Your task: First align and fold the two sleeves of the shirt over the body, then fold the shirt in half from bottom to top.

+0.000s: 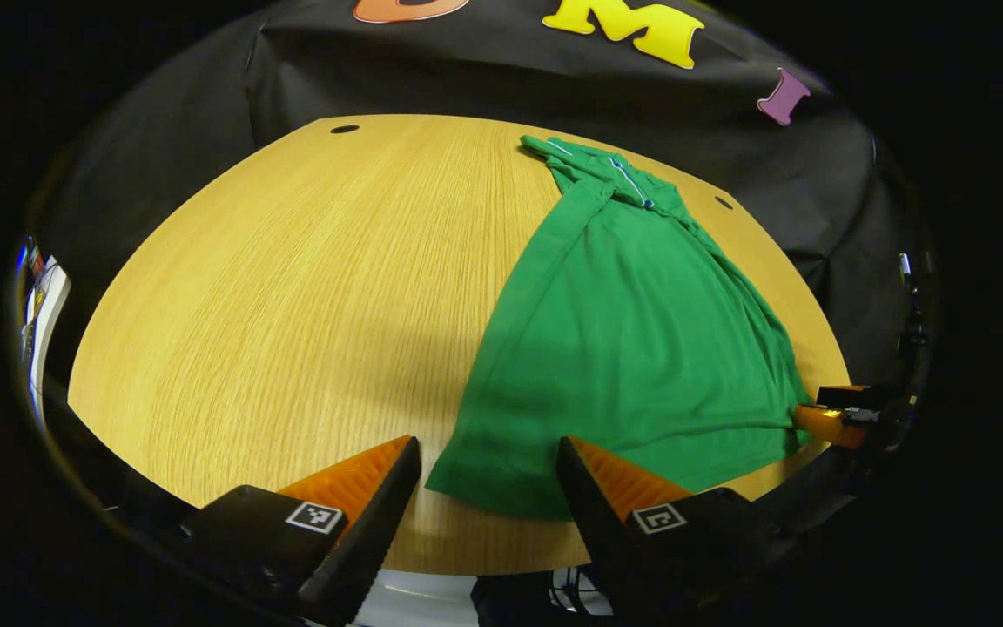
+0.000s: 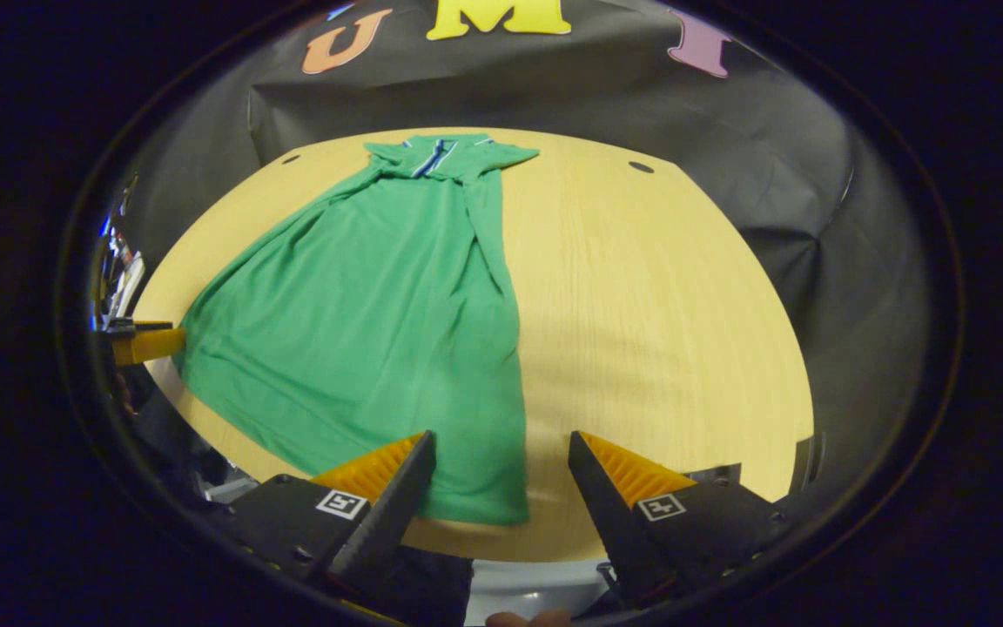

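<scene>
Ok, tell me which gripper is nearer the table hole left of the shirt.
Left. The left gripper sits at the hem corner on the hole's side; the right gripper is across the shirt.

Warm light is falling across the pale wooden desk [image 1: 292,287], black cloth wall [image 1: 432,78] hanging just behind.

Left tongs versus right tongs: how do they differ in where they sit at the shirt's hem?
The left tongs straddle the hem's left corner of the green shirt; the right tongs straddle its right corner. Wood table spreads left of the left tongs, right of the right tongs. Both are open, gripping nothing.
</scene>
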A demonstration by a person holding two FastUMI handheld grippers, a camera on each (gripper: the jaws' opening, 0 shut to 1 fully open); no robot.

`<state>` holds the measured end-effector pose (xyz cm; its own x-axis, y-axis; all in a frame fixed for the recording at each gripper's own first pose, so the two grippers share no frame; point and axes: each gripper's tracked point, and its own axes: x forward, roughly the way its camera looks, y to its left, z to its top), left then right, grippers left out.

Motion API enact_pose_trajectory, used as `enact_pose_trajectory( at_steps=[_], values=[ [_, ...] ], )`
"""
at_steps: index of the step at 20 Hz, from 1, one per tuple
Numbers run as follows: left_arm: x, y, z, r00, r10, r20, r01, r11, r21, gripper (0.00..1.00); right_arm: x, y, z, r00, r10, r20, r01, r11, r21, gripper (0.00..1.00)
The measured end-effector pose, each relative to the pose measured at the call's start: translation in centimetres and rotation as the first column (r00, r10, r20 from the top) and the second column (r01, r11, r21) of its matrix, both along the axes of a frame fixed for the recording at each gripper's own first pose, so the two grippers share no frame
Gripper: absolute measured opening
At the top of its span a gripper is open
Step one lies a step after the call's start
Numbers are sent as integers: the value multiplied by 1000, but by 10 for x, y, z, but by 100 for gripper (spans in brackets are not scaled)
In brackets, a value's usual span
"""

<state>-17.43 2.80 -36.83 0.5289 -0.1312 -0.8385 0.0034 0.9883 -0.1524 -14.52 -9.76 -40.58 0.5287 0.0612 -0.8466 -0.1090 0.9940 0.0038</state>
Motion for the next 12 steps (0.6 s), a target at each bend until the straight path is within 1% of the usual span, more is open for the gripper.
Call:
enact_pose_trajectory(
  at_steps=[1,3,4,5,6,7,8,9,10,11,12],
  values=[
    [-3,-1,-3,1000,-15,-10,15,1000,20,100,1,0,0,1000,2,-4,-2,1000,4,94],
    [-5,-5,-4,999,-33,-32,35,998,53,100,-1,3,-3,1000,-5,-19,6,1000,26,95],
    [-7,-7,-6,998,-37,-45,40,997,62,100,-1,7,-3,999,-7,-33,9,999,46,92],
    [-9,-6,-7,998,-35,-51,39,997,63,90,-2,12,-5,999,-14,-49,17,998,64,84],
    [-7,-6,-9,998,-25,-54,29,997,65,82,-1,13,-4,999,-22,-49,25,998,64,74],
    [-8,-6,-4,998,-15,-55,18,998,55,63,-3,14,-5,998,-13,-63,16,998,58,63],
    [-6,-8,-5,998,-9,-57,12,999,37,54,-3,20,-3,998,-2,-62,7,997,73,63],
    [-8,-11,-5,998,-4,-62,5,1000,16,34,-5,23,-2,998,3,-67,2,997,78,42],
    [-7,-13,-5,998,-5,-65,6,1000,8,24,-4,29,-2,997,18,-72,-11,996,90,21],
    [-7,-14,-4,998,-8,-66,8,1000,0,18,-4,27,-2,997,21,-70,-15,996,83,12],
    [-8,-16,-4,998,-9,-68,8,1000,-19,16,-4,29,-1,996,29,-83,-23,997,76,3]
  ],
)
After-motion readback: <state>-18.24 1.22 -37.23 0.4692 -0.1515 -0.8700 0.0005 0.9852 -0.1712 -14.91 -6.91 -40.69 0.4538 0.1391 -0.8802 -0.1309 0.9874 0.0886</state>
